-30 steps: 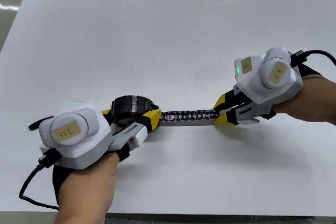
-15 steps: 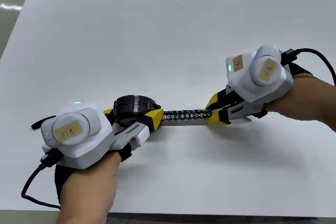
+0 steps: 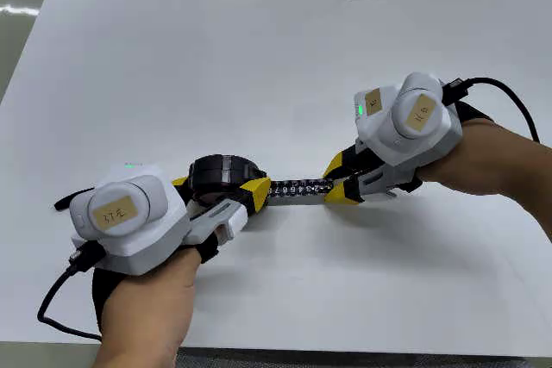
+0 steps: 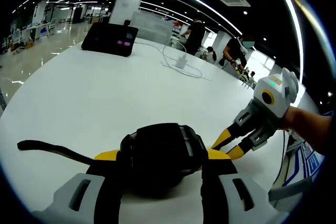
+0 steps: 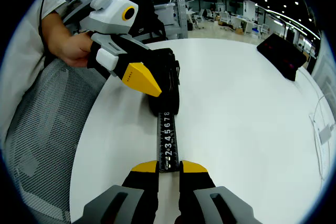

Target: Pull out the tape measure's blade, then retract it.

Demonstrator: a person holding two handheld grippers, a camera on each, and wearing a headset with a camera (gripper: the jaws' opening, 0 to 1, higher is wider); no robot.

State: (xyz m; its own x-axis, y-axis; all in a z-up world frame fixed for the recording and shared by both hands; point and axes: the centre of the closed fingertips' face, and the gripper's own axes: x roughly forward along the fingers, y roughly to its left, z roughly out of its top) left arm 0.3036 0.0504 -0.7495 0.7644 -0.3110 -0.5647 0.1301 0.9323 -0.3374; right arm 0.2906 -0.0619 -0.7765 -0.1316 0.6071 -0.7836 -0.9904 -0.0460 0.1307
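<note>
Black round tape measure [image 3: 222, 178] clamped in left gripper [image 3: 216, 191] fingers, right gripper [image 3: 336, 183] fingers pinching black numbered blade [image 3: 297, 188], partly out, retraction unfinished.

The left gripper [image 4: 164, 157] squeezes a black tape measure [image 4: 157, 142] between its two jaws, one jaw on each side. A black strap [image 4: 52, 149] lies on the white table [image 4: 105, 87] just left of the jaws. Ahead and to the right is the right gripper [image 4: 229, 145], with its yellow tips close together, held by a hand [image 4: 310, 129]. Far ahead sit a black box [image 4: 109, 39] and a white plug [image 4: 181, 62].
</note>
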